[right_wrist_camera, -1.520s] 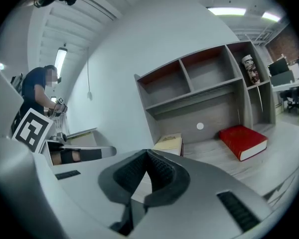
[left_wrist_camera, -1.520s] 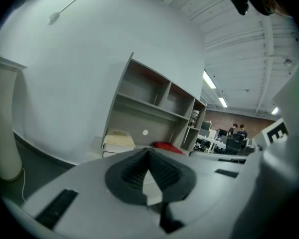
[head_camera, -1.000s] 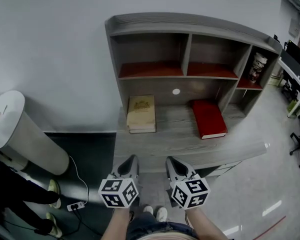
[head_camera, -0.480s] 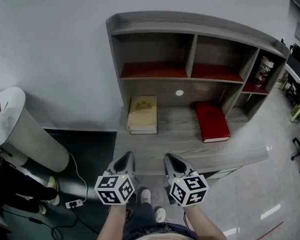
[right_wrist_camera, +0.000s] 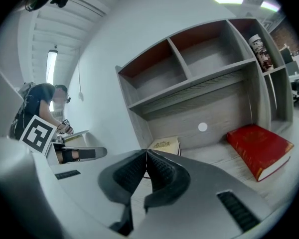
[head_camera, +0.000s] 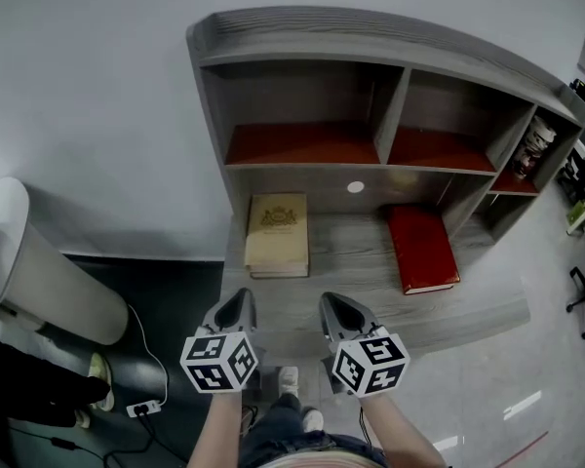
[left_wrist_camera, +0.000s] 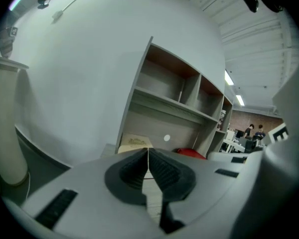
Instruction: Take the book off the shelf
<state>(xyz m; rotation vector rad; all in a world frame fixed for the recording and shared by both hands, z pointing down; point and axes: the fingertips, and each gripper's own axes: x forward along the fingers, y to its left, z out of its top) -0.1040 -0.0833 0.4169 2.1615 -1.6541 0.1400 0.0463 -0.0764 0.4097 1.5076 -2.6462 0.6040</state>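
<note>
Left gripper (head_camera: 234, 305), right gripper (head_camera: 336, 308): fingers pressed together, empty.
Tan book (head_camera: 278, 234) lies flat beyond the fingers, untouched; red book (head_camera: 423, 249) to its right.

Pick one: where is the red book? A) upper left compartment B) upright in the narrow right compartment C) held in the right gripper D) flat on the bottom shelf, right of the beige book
D: the red book lies flat on the bottom shelf, to the right of the beige book in the head view.
</note>
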